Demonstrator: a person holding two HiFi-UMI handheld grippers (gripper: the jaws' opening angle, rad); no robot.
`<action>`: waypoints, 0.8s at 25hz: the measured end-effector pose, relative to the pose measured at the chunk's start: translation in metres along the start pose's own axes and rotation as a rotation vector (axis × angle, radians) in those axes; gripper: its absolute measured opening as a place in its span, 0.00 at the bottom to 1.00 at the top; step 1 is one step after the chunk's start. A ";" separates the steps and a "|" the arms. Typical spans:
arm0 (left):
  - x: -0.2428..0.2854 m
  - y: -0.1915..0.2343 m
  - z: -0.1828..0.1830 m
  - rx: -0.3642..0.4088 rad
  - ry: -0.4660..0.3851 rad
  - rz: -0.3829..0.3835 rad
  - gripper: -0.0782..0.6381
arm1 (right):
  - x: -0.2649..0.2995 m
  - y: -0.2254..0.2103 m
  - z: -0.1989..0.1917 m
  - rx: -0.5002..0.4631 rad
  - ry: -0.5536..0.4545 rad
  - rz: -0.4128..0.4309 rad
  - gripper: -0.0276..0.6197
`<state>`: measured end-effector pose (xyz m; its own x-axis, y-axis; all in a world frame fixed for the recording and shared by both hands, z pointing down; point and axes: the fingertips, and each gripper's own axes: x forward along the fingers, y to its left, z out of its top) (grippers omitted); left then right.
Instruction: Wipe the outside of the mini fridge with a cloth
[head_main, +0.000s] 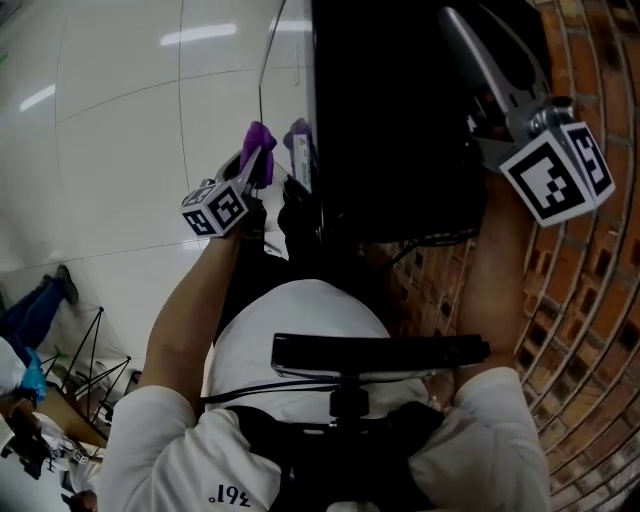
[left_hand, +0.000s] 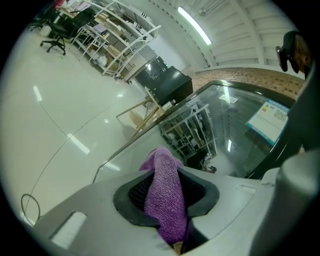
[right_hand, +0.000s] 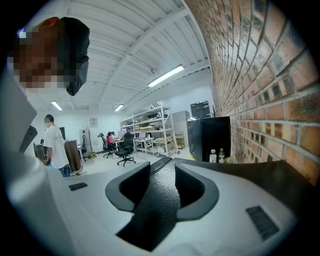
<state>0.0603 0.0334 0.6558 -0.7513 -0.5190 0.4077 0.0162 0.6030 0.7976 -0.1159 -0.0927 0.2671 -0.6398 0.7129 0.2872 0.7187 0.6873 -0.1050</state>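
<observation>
Purple cloth (left_hand: 162, 172) pinched between narrowly parted left gripper (head_main: 252, 168) jaws, tuft poking past tips, just beside mini fridge (head_main: 400, 120) glass front; contact unclear. Right gripper (right_hand: 159, 197) jaws half apart, clamped on fridge's black textured edge. Brick wall (head_main: 590, 300) close on right, white floor (head_main: 120, 120) on left. Fridge near-black in head view, detail lost.

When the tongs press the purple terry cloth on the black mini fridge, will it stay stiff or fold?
Probably floppy: the purple terry cloth curls at its tip beyond the left tongs. Its looped pile likely drags on the black mini fridge.
</observation>
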 end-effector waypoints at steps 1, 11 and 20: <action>-0.005 -0.008 0.009 0.005 -0.007 -0.017 0.24 | 0.000 -0.001 0.000 -0.003 -0.003 -0.008 0.27; -0.065 -0.094 0.090 0.095 -0.064 -0.123 0.24 | -0.004 -0.008 0.000 0.001 -0.023 -0.063 0.27; -0.101 -0.152 0.136 0.111 -0.069 -0.200 0.24 | -0.009 0.002 -0.007 0.017 -0.013 -0.089 0.27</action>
<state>0.0438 0.0770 0.4329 -0.7756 -0.5946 0.2121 -0.2073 0.5572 0.8041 -0.1066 -0.0992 0.2713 -0.7047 0.6503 0.2837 0.6540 0.7504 -0.0959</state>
